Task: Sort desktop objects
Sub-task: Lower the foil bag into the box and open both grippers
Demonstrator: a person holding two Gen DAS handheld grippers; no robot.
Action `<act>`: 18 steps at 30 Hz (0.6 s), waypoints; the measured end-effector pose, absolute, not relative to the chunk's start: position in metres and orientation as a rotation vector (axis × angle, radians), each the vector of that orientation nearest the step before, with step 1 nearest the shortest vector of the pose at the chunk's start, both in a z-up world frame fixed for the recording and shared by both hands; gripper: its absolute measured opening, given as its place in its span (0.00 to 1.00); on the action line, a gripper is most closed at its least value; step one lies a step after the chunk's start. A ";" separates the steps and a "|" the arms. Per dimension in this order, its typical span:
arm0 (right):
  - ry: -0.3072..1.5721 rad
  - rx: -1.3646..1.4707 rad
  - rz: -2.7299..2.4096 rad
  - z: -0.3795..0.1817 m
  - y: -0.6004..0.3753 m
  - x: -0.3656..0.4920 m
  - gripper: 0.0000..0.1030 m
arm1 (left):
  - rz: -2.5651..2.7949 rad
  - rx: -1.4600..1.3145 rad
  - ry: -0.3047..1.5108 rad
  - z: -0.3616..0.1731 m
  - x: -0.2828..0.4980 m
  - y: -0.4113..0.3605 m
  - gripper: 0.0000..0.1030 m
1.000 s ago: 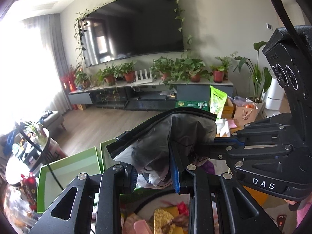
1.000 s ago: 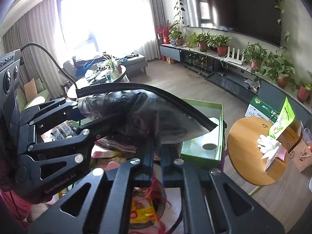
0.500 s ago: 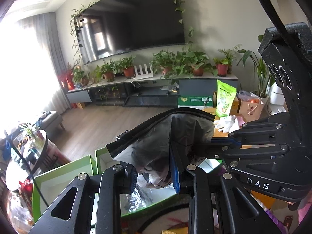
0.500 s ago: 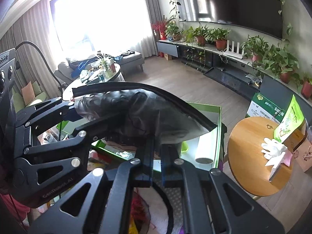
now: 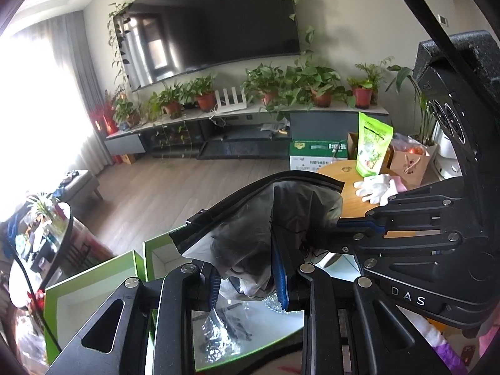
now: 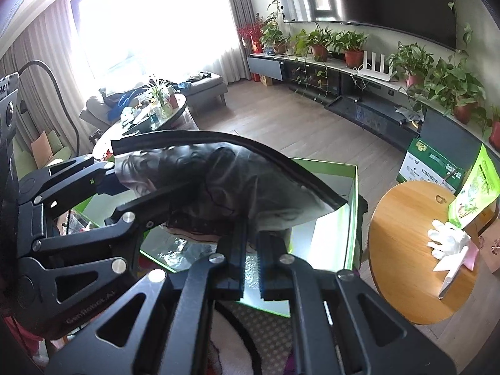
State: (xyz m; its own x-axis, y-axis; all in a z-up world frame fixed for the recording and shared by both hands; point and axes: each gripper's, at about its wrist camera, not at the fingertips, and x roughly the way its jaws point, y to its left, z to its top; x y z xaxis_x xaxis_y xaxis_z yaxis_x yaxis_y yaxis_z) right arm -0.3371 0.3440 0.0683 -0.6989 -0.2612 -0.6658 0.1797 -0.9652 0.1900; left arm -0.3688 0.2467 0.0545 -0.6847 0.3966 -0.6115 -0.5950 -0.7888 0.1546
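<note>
A dark, see-through zip pouch (image 5: 259, 218) with a black zipper rim hangs in the air between both grippers. My left gripper (image 5: 247, 278) is shut on its lower part, the blue pads pressing the folded film. From the right, my right gripper (image 5: 336, 234) pinches the pouch's other side. In the right wrist view the pouch (image 6: 218, 184) spreads above my right gripper (image 6: 252, 262), which is shut on its lower edge, while my left gripper (image 6: 134, 192) holds its left end. Below the pouch lies an open green box (image 6: 353, 215) with a white inside.
Crumpled clear plastic (image 5: 218, 328) lies in the green box (image 5: 90, 281), which has a second compartment on the left. A round wooden table (image 6: 403, 237) on the right holds white gloves (image 6: 447, 239) and a green snack bag (image 6: 475, 197). A cluttered glass table (image 6: 147, 118) stands behind.
Both grippers have carried the pouch forward and down, from above a dish of snacks to above the green box. The grips on the pouch are unchanged.
</note>
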 end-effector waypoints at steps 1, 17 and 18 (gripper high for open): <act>-0.163 1.081 -2.690 0.067 0.345 -0.339 0.06 | 2.420 -0.775 0.467 0.053 -0.371 0.248 0.27; -0.178 1.122 -2.698 0.055 0.353 -0.353 0.09 | 2.412 -0.850 0.501 0.037 -0.388 0.261 0.27; -0.184 1.123 -2.703 0.054 0.353 -0.354 0.10 | 2.413 -0.858 0.507 0.035 -0.389 0.262 0.28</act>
State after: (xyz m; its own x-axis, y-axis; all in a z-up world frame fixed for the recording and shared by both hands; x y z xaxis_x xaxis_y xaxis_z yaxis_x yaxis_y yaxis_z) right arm -0.3536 0.3533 0.0543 -0.6881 -0.2387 -0.6852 0.1438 -0.9705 0.1938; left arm -0.3885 0.2618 0.0350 -0.6613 0.3488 -0.6641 -0.5865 -0.7924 0.1677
